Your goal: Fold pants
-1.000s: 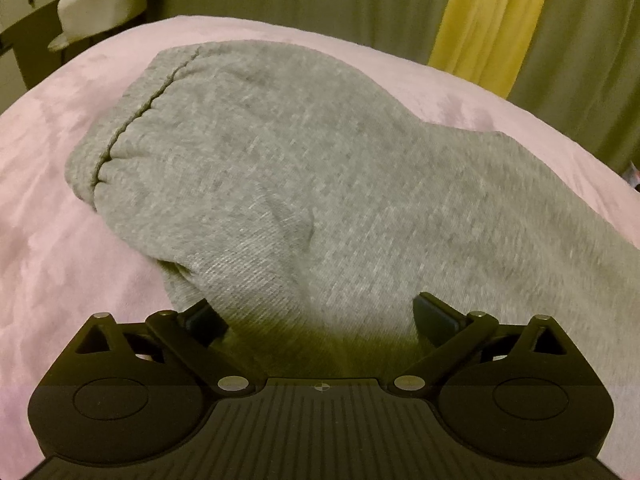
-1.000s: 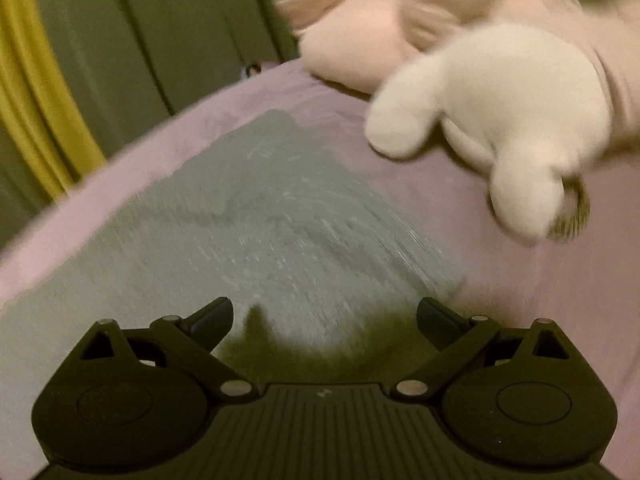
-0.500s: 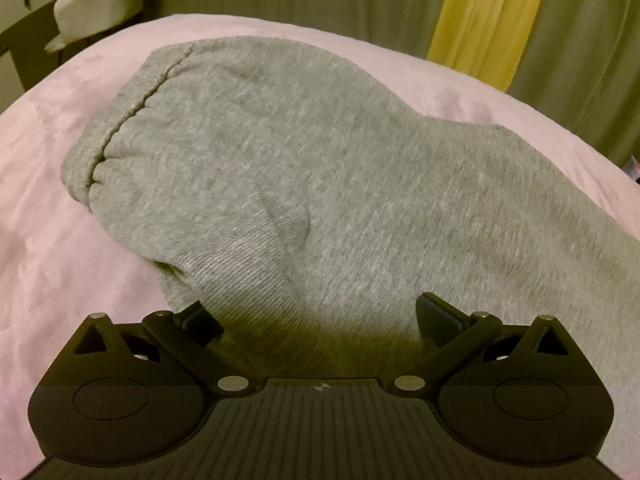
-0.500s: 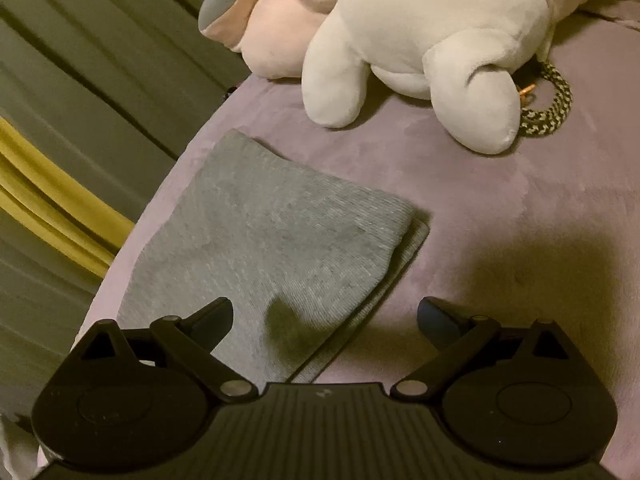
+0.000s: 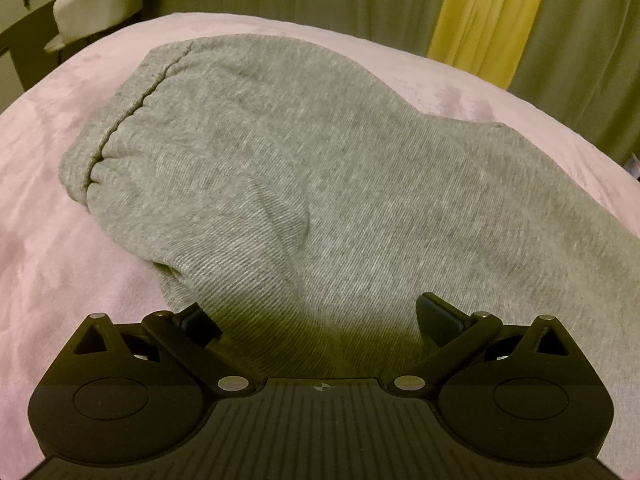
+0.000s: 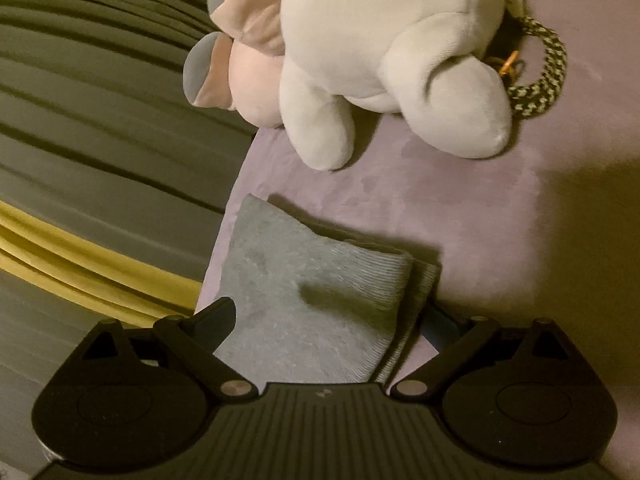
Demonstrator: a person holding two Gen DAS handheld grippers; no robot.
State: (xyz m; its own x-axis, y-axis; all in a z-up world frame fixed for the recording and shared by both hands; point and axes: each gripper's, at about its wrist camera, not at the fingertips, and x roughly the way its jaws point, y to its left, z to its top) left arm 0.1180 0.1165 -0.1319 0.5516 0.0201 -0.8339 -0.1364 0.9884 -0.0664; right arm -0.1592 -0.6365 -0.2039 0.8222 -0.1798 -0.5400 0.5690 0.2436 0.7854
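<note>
Curtains [image 6: 100,128] border bed [image 6: 500,220]; plush toy [image 6: 380,60] lies beyond pants [image 6: 312,292].

Left gripper [image 5: 316,318] low, level, jaws spread wide, one fingertip partly hidden. Right gripper [image 6: 326,320] angled downward, jaws spread wide, nothing clamped between fingers.

Both wrist views close, low over pants [image 5: 320,184], pink bedspread [image 6: 500,216] shared.

Grey knit pants [image 5: 320,168] lie flat and doubled, ribbed cuffs [image 6: 404,280] stacked
</note>
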